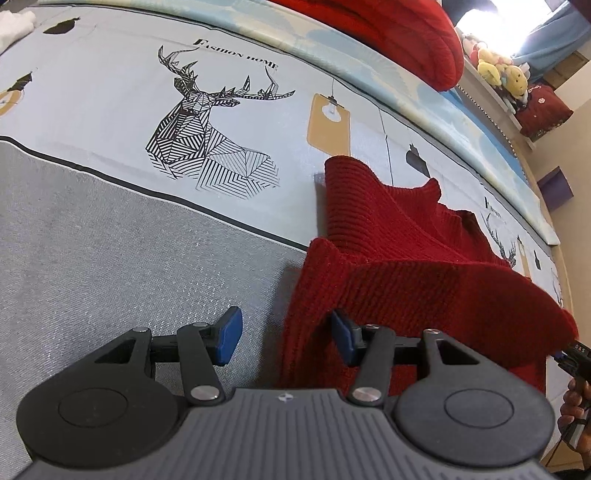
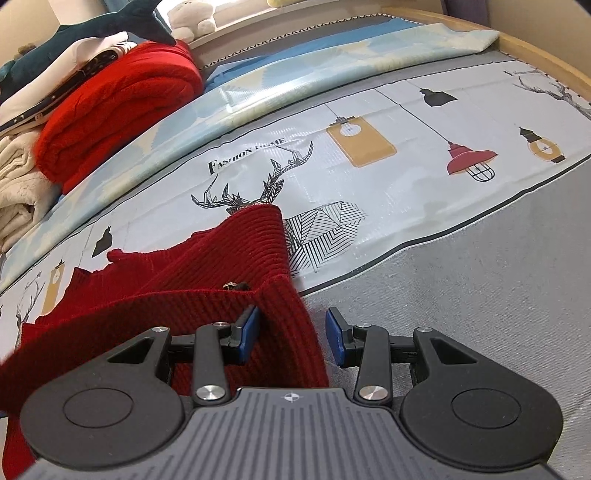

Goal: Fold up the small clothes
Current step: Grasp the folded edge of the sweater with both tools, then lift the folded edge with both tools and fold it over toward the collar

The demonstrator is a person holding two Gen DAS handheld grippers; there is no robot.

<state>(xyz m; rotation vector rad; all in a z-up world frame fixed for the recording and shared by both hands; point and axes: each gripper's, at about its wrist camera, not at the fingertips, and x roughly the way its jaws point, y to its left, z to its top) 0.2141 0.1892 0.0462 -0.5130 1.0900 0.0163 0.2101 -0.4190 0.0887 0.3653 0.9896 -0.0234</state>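
A dark red ribbed knit garment point(image 1: 399, 266) lies partly folded on the printed bed cover point(image 1: 110, 110); it also shows in the right wrist view point(image 2: 221, 280). My left gripper point(image 1: 286, 338) is open, its blue pads point(image 1: 231, 336) wide apart, with a corner of the garment hanging between the jaws near the right pad. My right gripper point(image 2: 291, 334) is open too, with the garment's other corner draped between its pads point(image 2: 249, 328). A small metal clasp point(image 2: 232, 285) shows on the knit.
A folded bright red sweater point(image 2: 118, 110) sits on a pile of clothes at the far side; it also shows in the left wrist view point(image 1: 406, 33). Cream fabric point(image 2: 18, 192) lies beside it. Plush toys point(image 1: 506, 74) line the shelf. The bed's wooden edge point(image 2: 546, 55) runs behind.
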